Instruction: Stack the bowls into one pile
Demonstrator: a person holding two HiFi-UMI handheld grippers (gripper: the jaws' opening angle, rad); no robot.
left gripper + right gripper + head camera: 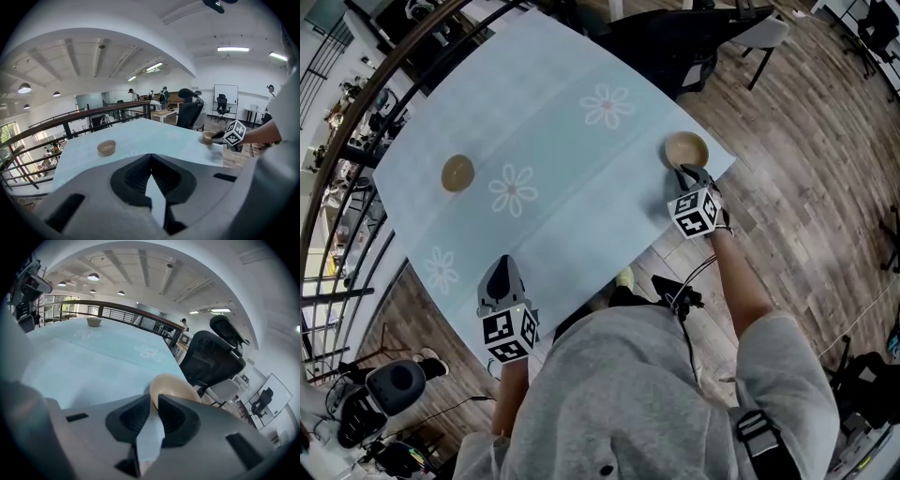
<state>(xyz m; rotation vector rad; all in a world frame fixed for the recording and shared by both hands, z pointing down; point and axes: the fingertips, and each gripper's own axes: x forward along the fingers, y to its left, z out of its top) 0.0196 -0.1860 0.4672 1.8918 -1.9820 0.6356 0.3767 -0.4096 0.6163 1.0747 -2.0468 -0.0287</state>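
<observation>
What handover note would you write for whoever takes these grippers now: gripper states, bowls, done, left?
Right gripper: jaws pinch the light bowl by its rim at the table's right corner.
Left gripper: jaws together, empty, by the near edge.
Brown bowl: alone, far left of the table.
Done: nothing stacked.
Left: likely carry the light bowl over and nest the two.
</observation>
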